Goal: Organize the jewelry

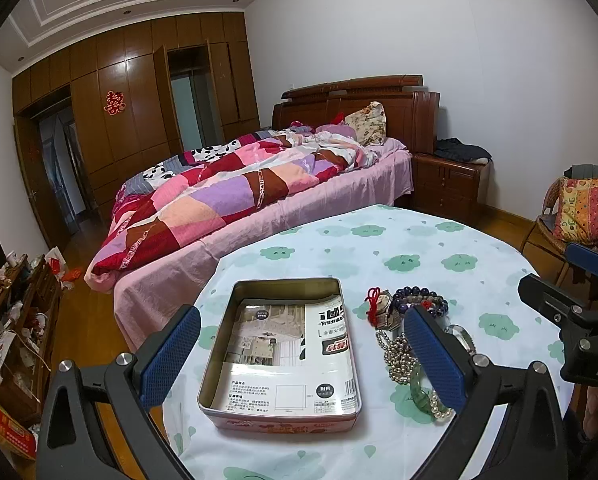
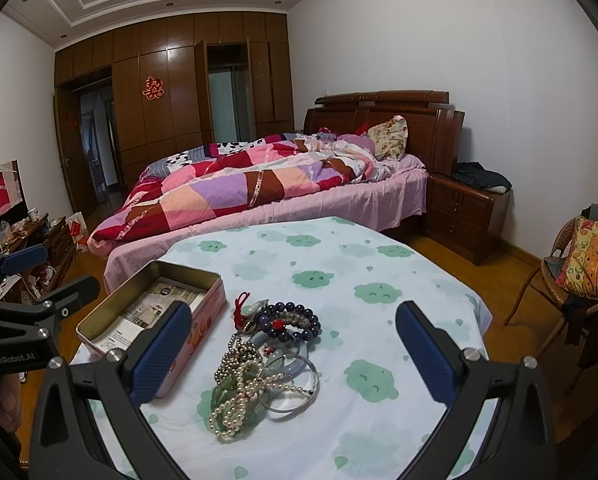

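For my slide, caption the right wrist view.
Open right gripper hovers over tangled jewelry pile beside the open tin on a cloud-print tablecloth.

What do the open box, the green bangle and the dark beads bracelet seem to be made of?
The open box looks like thin painted tin: bare dull metal inside, rolled rim, pink printed wall outside. The green bangle looks like jade or glass: translucent, glossy, mottled green. The dark beads bracelet looks like polished stone or glass: round navy beads with small highlights. None can be told for certain.
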`<control>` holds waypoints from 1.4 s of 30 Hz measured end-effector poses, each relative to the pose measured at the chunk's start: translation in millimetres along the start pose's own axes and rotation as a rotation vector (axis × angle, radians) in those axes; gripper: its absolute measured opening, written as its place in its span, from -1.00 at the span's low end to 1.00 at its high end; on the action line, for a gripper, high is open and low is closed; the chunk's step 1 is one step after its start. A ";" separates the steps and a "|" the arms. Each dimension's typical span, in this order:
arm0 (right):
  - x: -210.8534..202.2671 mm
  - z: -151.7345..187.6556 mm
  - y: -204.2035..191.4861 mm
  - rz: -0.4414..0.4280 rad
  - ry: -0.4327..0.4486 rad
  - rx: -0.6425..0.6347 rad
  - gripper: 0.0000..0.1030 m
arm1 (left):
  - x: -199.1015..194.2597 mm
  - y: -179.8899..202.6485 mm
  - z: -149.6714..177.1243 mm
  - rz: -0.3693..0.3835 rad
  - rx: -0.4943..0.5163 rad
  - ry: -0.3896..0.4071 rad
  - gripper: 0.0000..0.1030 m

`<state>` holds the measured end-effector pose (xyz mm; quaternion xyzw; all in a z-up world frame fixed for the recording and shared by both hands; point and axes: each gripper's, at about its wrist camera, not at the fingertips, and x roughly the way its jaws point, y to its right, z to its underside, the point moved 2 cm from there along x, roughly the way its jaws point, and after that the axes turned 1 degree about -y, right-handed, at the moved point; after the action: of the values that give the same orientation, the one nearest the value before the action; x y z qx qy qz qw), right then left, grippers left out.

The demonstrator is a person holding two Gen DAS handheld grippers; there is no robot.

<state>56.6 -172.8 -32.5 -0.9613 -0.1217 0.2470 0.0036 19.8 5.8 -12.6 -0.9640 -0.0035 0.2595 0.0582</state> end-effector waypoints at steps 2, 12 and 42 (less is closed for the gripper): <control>0.4 0.8 0.3 0.000 -0.001 0.000 1.00 | 0.2 -0.4 0.1 0.000 0.000 0.000 0.97; 1.1 4.6 -0.5 -0.001 -0.002 0.001 1.00 | 0.7 -0.9 0.8 -0.002 -0.001 -0.002 0.97; 7.1 11.7 1.4 -0.003 -0.019 0.003 1.00 | 8.1 -3.2 8.5 0.016 -0.012 -0.024 0.97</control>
<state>57.4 -173.1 -46.3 -0.9587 -0.1227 0.2564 0.0042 22.6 10.2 -23.5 -0.9611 0.0022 0.2716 0.0505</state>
